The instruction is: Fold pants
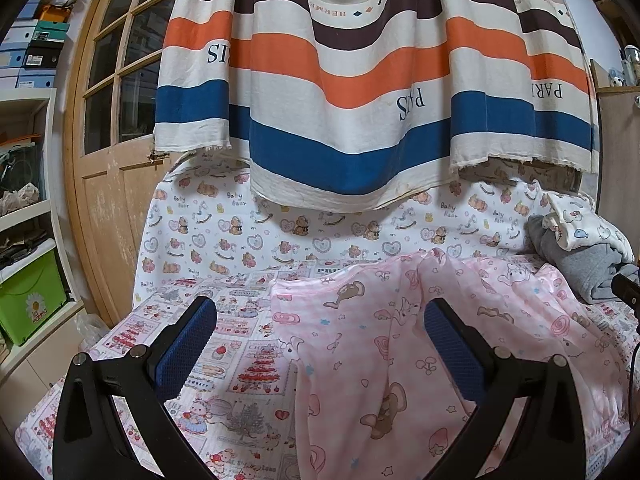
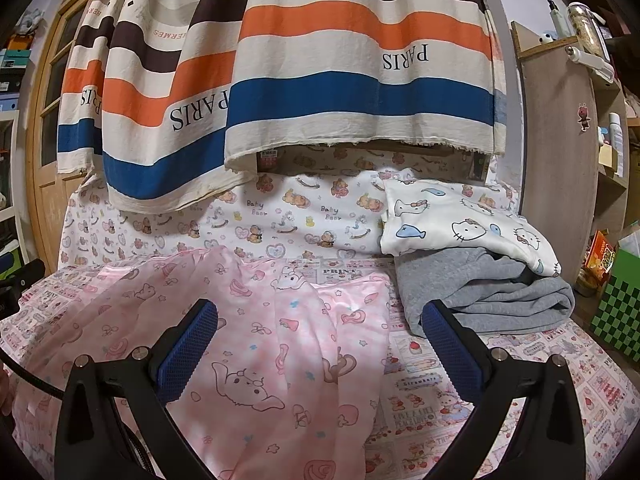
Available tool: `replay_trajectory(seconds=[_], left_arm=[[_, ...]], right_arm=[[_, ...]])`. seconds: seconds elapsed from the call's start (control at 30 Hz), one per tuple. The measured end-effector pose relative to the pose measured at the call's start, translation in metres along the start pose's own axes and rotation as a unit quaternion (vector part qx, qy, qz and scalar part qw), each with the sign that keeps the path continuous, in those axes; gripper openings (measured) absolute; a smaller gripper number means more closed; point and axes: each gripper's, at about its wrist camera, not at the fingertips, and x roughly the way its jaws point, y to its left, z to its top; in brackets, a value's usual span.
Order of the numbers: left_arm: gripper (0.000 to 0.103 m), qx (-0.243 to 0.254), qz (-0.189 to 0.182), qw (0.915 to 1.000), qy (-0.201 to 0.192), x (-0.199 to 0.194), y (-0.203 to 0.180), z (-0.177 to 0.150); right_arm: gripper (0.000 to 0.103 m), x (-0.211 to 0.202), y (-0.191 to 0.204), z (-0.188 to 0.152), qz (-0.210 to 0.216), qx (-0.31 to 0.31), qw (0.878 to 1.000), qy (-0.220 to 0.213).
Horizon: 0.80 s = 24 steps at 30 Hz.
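Pants (image 2: 256, 344) seemingly lengthwise toward camera

A bed (image 1: 248, 364) covered with a cartoon-printed sheet is seen in a cluttered room. A striped curtain (image 1: 360, 80) in cream, brown, orange and blue is hung above the bed's far edge. A wooden door (image 1: 116, 128) with glass panes is set at the left, beside white shelving (image 1: 28, 184) stacked with boxes. A wooden cabinet (image 2: 560, 152) is placed at the right.
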Motion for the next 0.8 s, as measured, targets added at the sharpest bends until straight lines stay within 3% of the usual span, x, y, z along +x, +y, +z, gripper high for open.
replay_trajectory(seconds=[0.8], left_arm=[[0.103,-0.003,0.006,1.0,0.0,-0.0011,0.0014,-0.0003]], right_arm=[[0.103,-0.0012,0.0016,0.0006,0.003,0.002,1.0,-0.001]])
